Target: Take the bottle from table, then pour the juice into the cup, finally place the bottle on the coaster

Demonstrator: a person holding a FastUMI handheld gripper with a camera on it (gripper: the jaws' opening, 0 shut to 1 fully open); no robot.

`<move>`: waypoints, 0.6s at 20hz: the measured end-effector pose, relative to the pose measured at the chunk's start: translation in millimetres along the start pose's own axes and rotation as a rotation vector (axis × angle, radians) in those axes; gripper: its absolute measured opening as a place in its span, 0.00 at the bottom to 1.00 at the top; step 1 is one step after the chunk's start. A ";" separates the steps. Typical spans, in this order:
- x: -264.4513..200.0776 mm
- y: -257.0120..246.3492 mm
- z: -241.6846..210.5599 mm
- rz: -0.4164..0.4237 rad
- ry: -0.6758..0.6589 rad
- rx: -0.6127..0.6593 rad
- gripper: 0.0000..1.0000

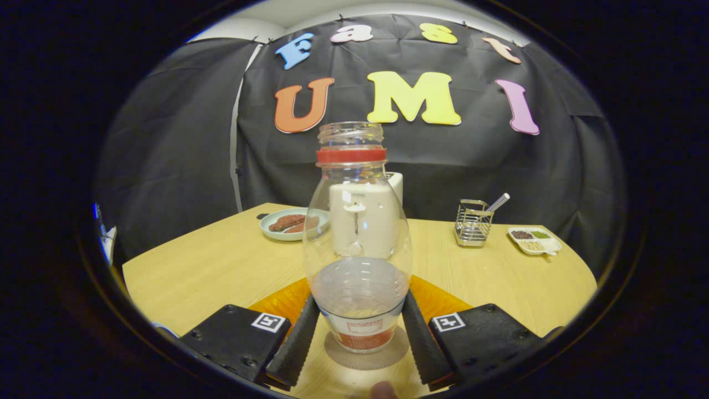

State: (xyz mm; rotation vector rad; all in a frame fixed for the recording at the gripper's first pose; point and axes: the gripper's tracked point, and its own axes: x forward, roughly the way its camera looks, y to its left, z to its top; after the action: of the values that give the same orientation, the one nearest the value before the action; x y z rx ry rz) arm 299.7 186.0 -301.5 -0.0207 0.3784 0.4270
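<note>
While the bottle point(358, 244) stood upright on the coaster point(365, 357), the jaws clasped its base from both sides.

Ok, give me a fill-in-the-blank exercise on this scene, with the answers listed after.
1. The clear bottle stands upright between the gripper fingers, on a round ____.
2. The bottle's neck has no cap, only a ____ ring.
3. Beyond the bottle, the plate lies on the wooden ____.
4. A straw leans in the wire ____.

Answers: coaster; red; table; holder
</note>
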 end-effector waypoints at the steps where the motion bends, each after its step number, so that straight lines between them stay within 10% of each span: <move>1: 0.6 -0.3 1.3 -0.002 -0.002 0.001 0.82; 12: -25.3 1.4 38.3 -0.024 -0.089 -0.005 0.97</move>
State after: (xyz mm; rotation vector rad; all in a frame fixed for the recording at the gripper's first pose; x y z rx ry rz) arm 291.4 181.0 -256.7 -0.0110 0.2895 0.4035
